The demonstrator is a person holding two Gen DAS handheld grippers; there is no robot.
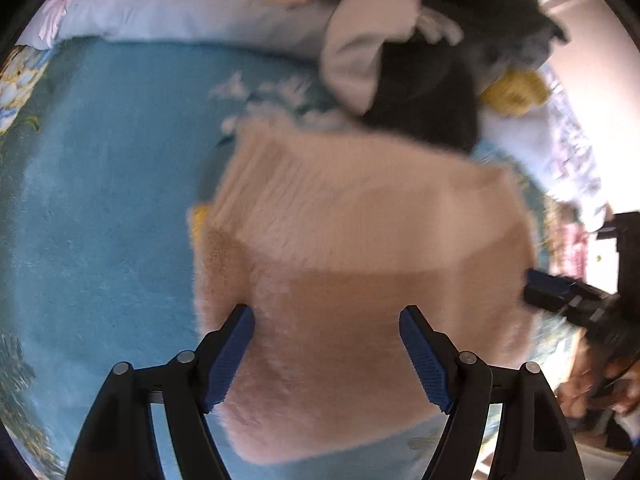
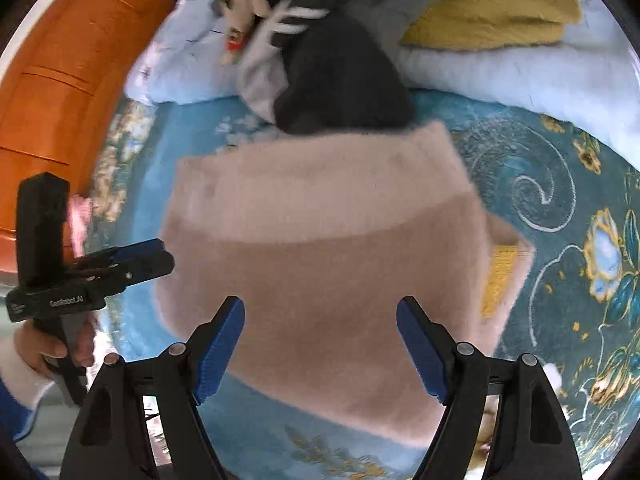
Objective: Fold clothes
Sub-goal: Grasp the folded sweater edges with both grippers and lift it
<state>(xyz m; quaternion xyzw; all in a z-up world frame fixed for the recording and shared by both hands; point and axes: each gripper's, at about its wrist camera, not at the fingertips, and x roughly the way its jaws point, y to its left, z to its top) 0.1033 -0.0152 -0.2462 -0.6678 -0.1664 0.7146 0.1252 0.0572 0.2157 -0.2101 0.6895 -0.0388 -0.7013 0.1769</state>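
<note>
A fuzzy pink sweater (image 1: 352,264) lies folded into a compact block on the blue flowered bedspread (image 1: 104,200). It also shows in the right wrist view (image 2: 328,248), with a yellow patch at its right edge. My left gripper (image 1: 327,354) is open and empty, its blue pads above the sweater's near part. My right gripper (image 2: 320,348) is open and empty above the sweater's near edge. The left gripper seen from the side in the right wrist view (image 2: 160,256) looks nearly closed there. The right gripper shows at the right edge of the left wrist view (image 1: 536,284).
A pile of unfolded clothes lies beyond the sweater: a dark garment (image 1: 432,92), a white one (image 1: 360,52) and a yellow one (image 2: 492,8). A pale blue quilt (image 1: 180,4) runs along the back. An orange wooden headboard (image 2: 60,72) stands at the left.
</note>
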